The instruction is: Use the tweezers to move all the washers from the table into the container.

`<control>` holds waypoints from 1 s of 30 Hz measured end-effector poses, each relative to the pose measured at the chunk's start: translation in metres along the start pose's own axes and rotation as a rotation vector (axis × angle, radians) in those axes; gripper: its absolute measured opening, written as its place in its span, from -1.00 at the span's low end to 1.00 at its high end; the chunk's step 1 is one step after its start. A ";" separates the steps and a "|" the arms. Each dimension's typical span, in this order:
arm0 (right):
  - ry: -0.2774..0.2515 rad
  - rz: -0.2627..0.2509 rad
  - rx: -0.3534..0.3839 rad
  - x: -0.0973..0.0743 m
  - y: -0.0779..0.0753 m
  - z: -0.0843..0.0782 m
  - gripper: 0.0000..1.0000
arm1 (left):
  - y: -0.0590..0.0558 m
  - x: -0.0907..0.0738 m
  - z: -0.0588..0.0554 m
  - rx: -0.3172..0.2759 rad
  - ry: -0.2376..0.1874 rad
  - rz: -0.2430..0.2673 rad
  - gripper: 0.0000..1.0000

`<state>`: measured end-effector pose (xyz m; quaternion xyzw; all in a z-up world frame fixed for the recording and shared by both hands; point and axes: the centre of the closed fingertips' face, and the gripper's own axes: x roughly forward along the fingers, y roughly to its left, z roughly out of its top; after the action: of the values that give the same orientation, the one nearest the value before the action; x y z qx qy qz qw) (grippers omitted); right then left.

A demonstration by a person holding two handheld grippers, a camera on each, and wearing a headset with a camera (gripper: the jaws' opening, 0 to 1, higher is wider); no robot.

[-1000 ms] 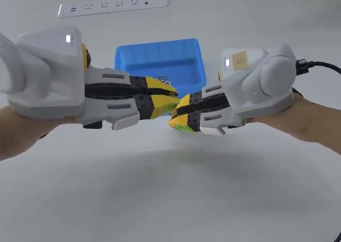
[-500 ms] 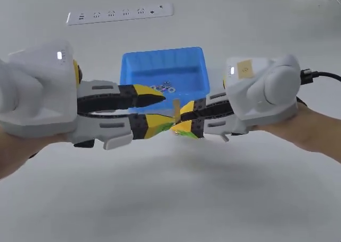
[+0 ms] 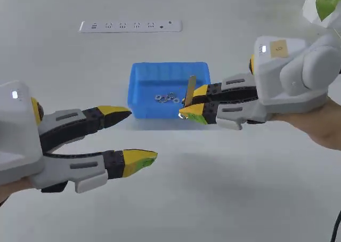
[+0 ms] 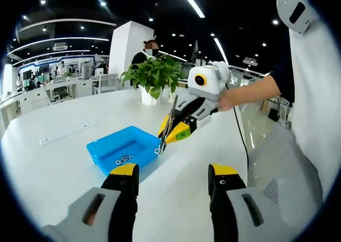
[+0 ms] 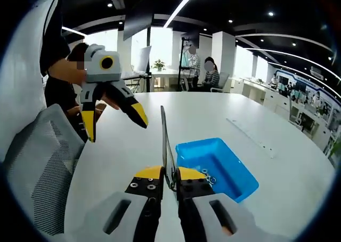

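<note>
While tweezers (image 3: 191,86) at the container (image 3: 145,87), power strip (image 3: 130,26) and plant (image 3: 322,0) well beyond.

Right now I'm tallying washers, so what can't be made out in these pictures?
1. Washer count: the washers in the container form a small overlapping cluster in the head view.
2. Whether the tweezers carry a washer: the tip is too small in the left gripper view; the right hand-held gripper crowds it in the head view.
3. Washers left on the table: the left hand-held gripper covers part, edges cut the rest.
</note>
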<state>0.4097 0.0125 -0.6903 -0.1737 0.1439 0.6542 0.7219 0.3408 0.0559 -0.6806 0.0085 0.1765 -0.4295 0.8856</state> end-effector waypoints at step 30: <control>0.111 -0.024 0.026 0.060 -0.081 -0.035 -0.81 | 0.010 -0.028 -0.024 -0.094 -0.019 0.146 0.99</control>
<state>0.4970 0.0438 -0.7427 -0.2021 0.1900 0.6331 0.7227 0.3245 0.0877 -0.6957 -0.0242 0.1870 -0.3549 0.9157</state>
